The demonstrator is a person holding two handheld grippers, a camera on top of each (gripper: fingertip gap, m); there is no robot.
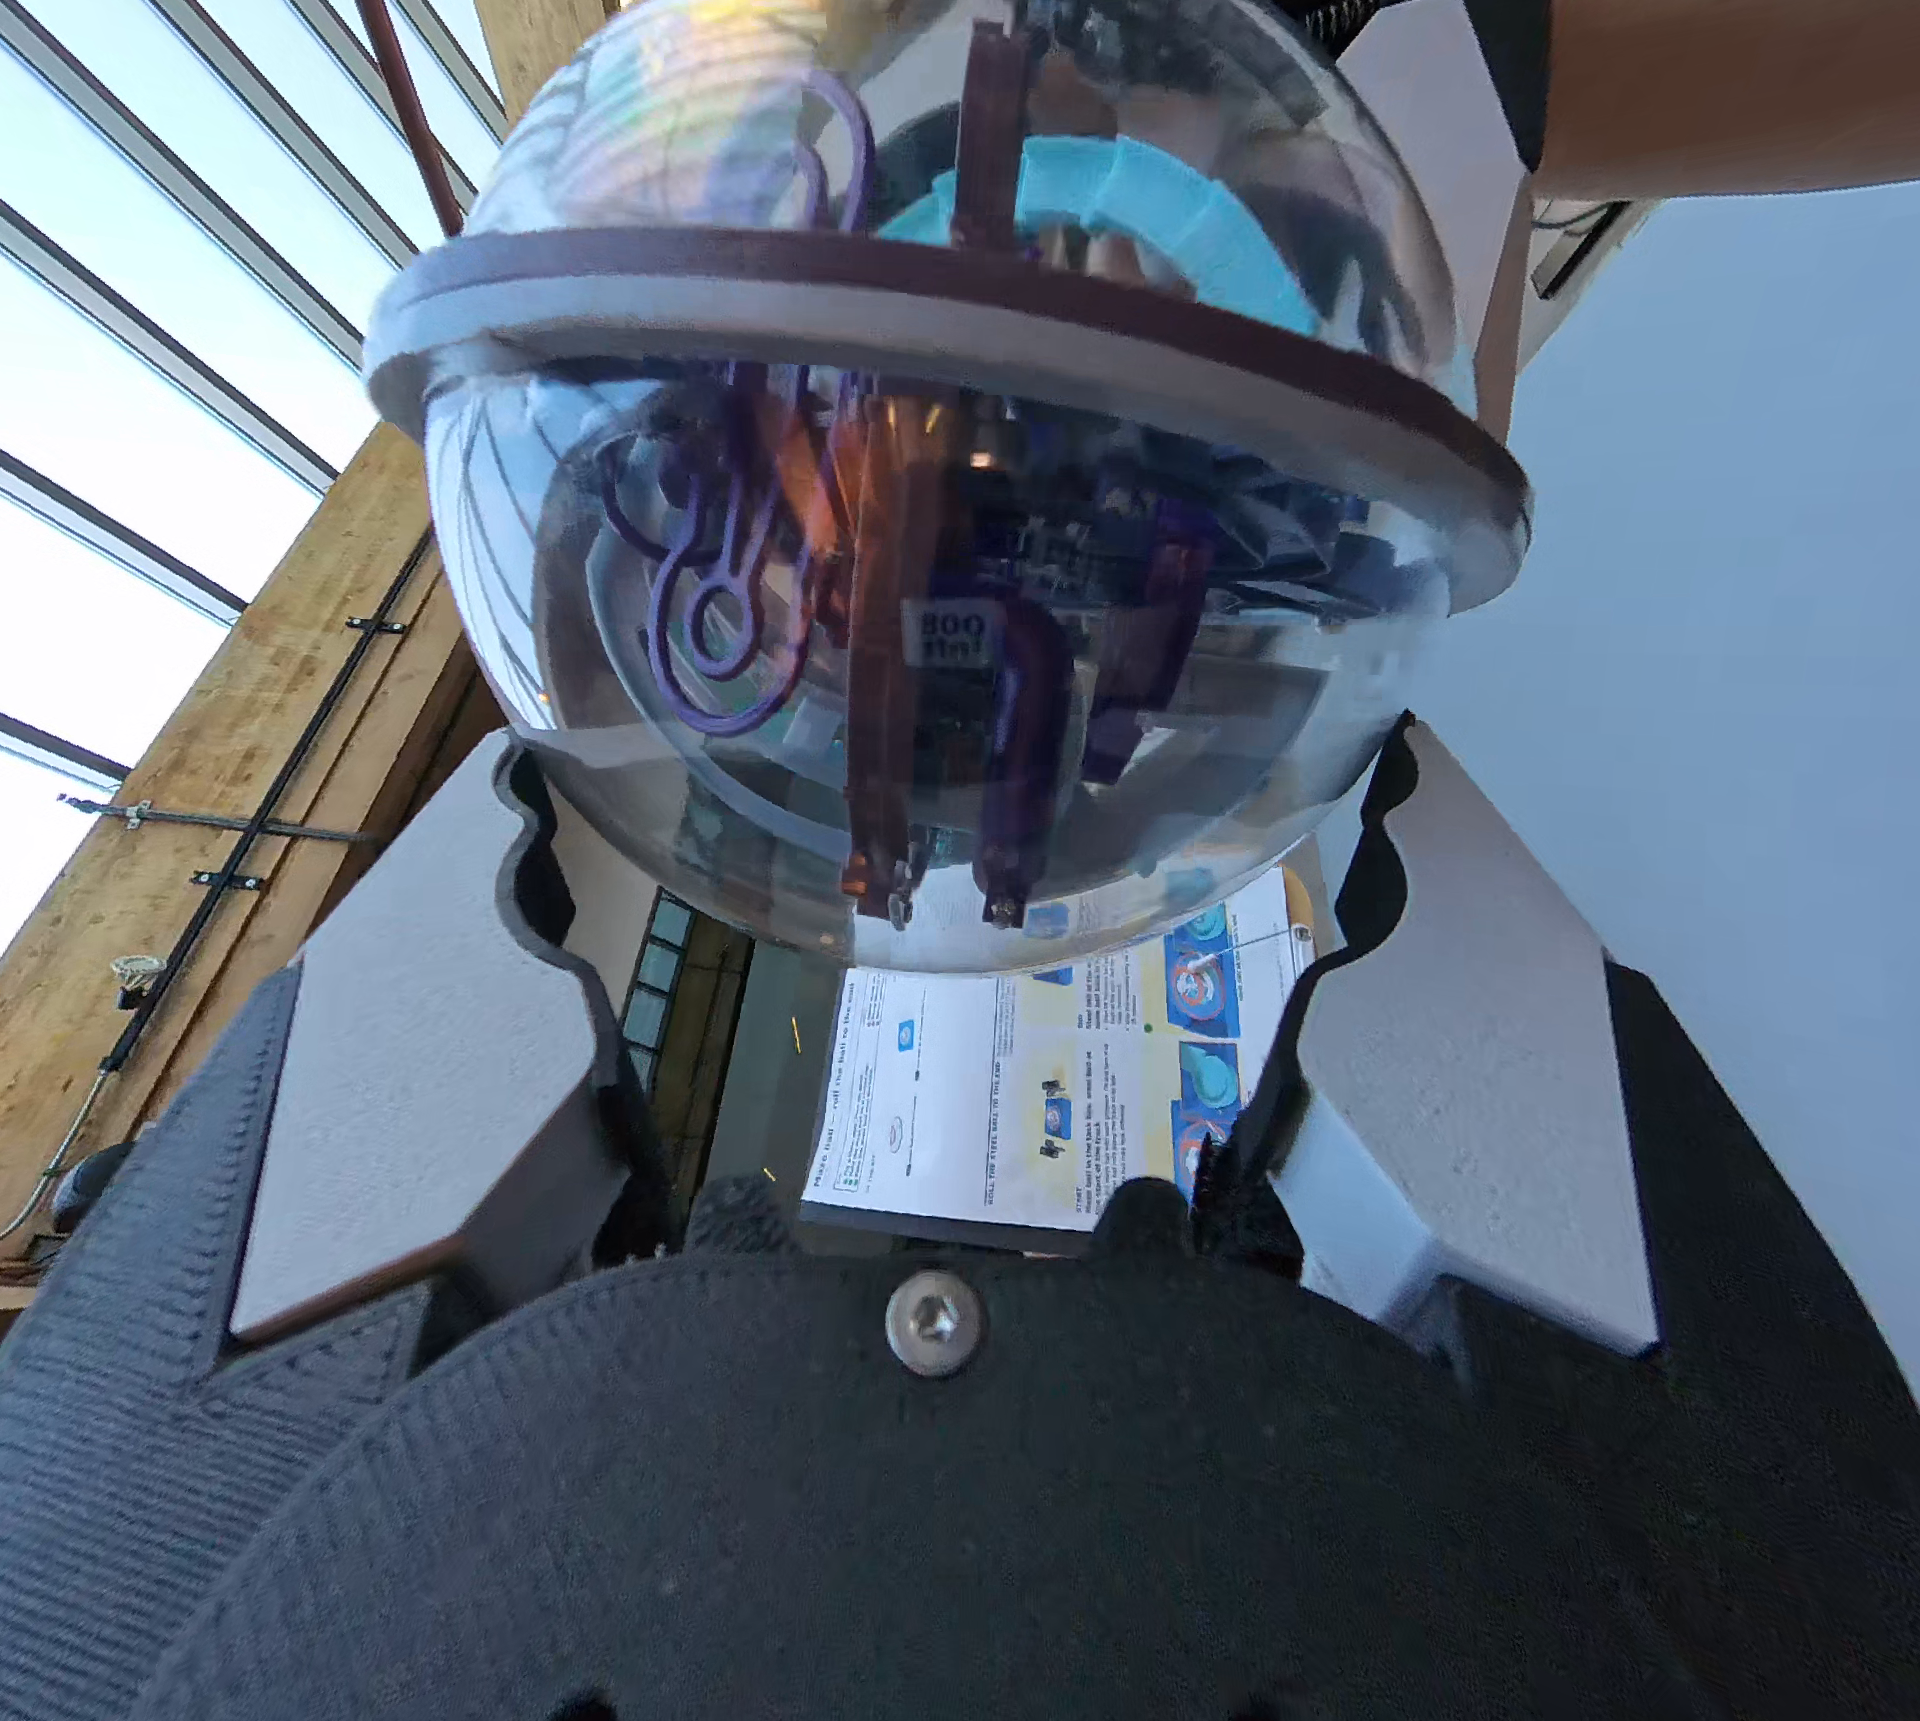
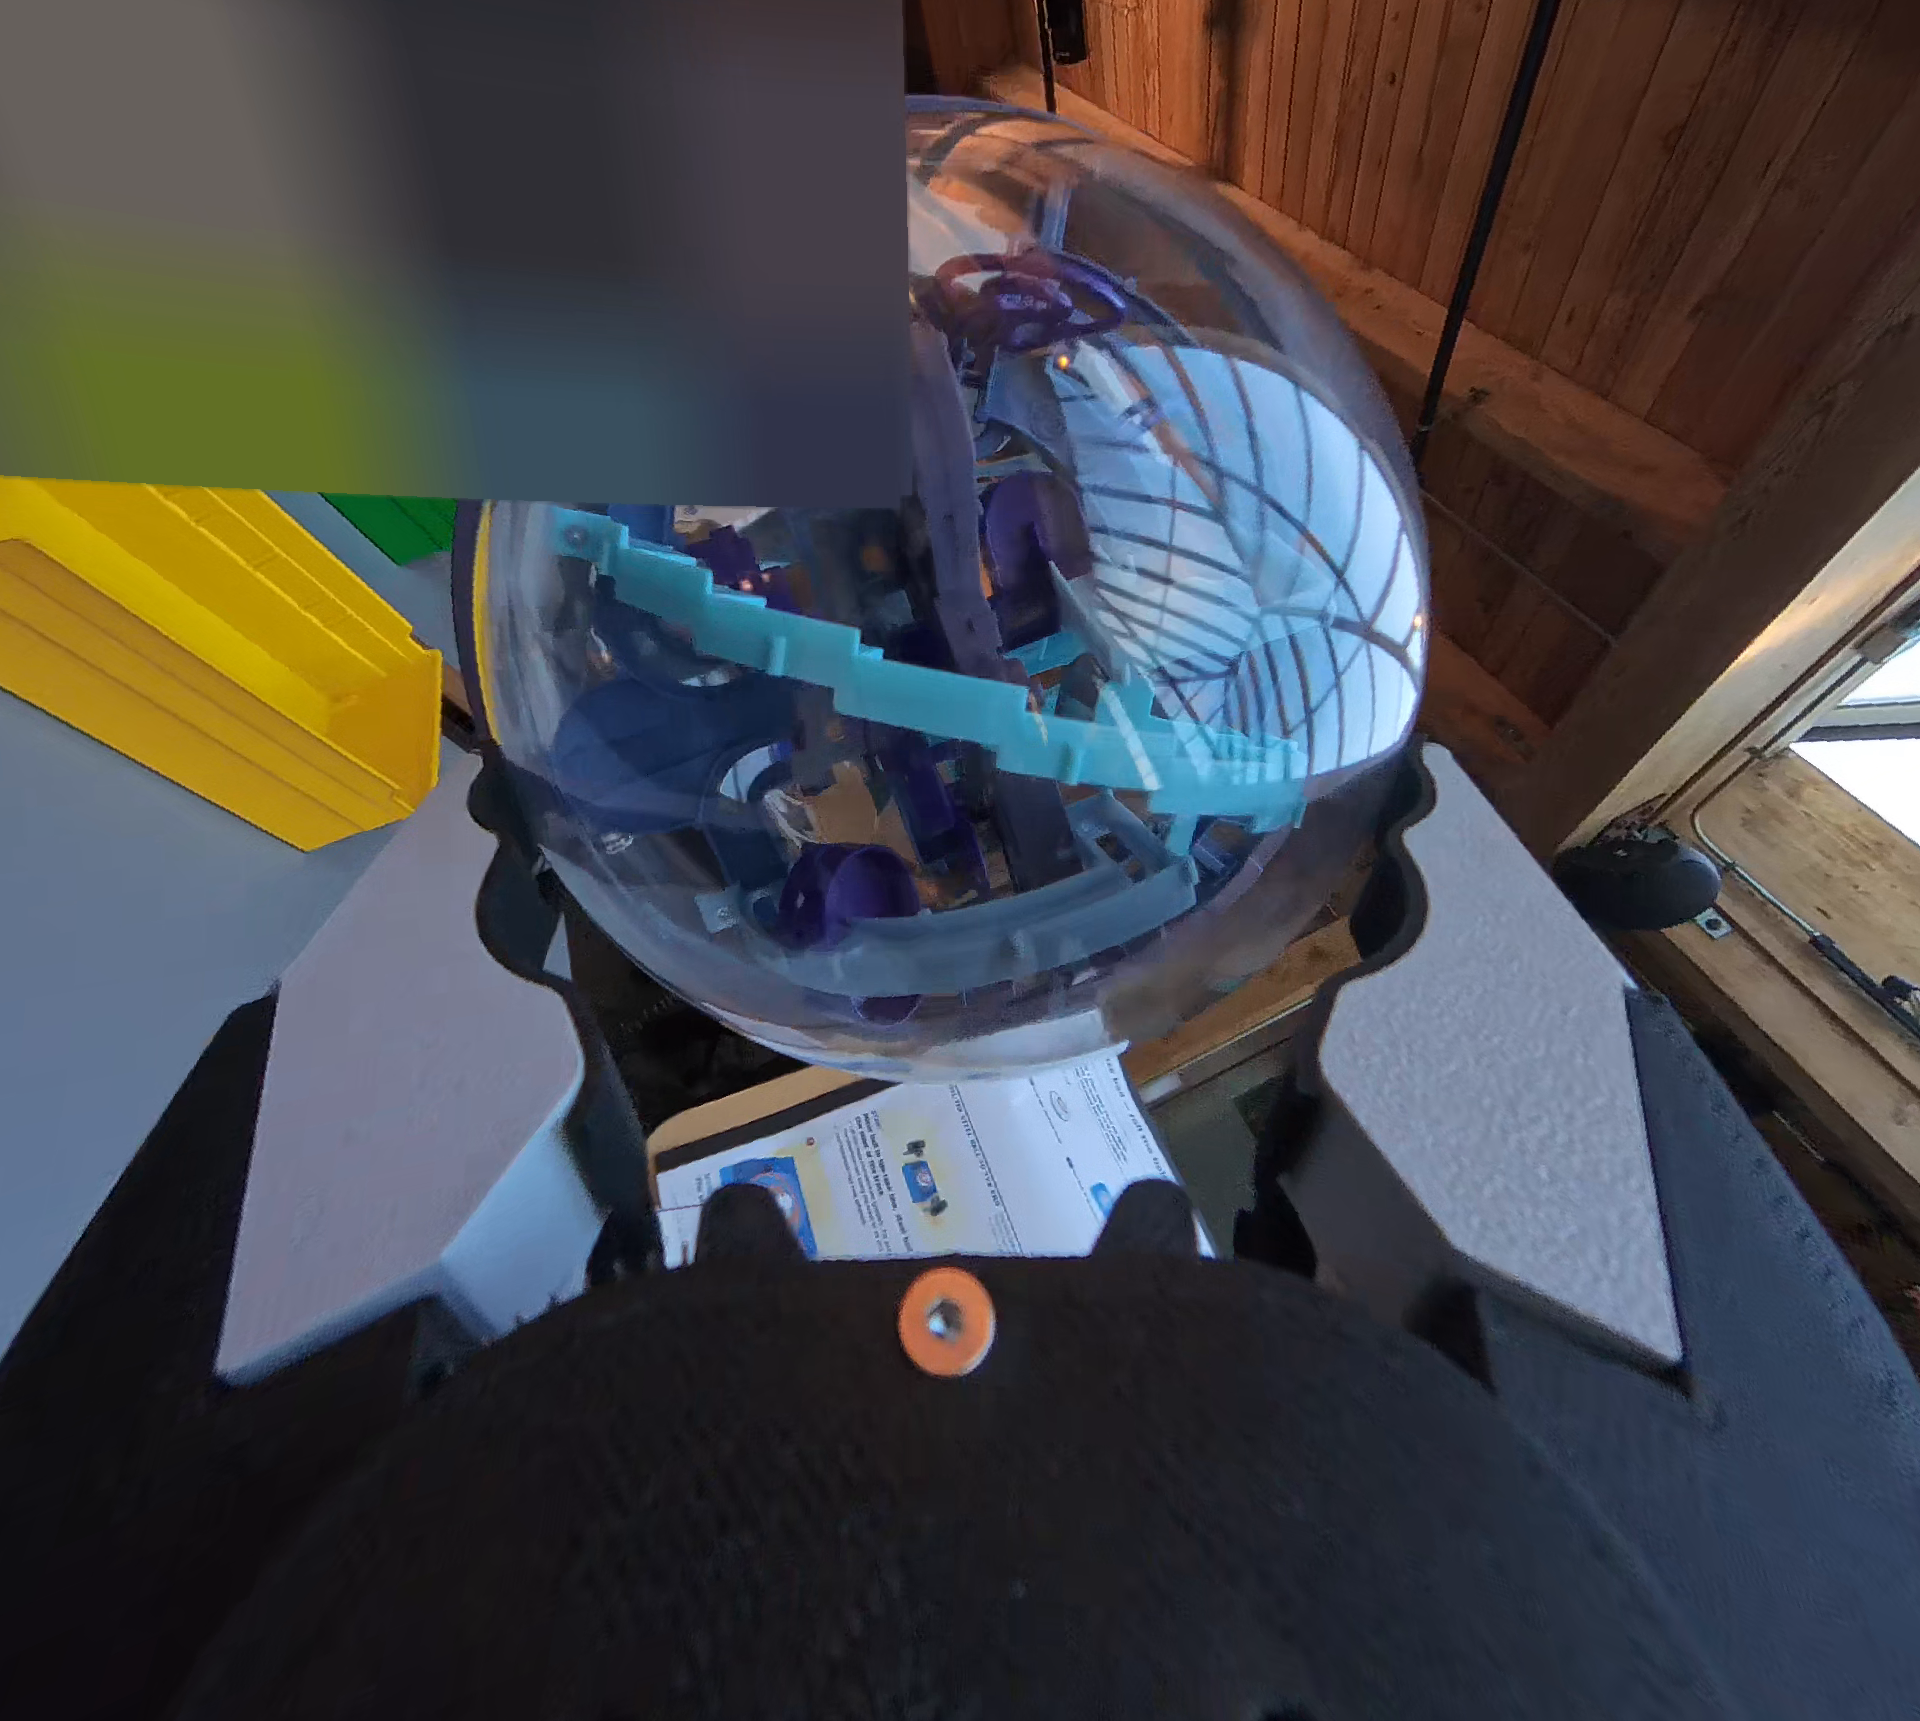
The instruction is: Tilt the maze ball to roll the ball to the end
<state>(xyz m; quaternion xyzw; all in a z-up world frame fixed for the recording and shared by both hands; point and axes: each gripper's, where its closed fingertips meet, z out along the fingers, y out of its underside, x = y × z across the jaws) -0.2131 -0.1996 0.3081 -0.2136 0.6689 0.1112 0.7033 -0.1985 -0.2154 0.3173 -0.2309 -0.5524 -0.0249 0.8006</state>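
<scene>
Each gripper, left [image 1: 956, 850] and right [image 2: 951, 850], clamped the maze ball [image 1: 935, 445], held aloft between them above a printed sheet [image 1: 1039, 1089] on the worktop. The small ball inside could not be made out. Tilting should stay slow, both wrists turning together.

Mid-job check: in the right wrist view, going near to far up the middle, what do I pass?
Orange-ringed screw on the gripper body → printed instruction sheet → maze ball held between the jaws → wooden plank wall behind.
</scene>
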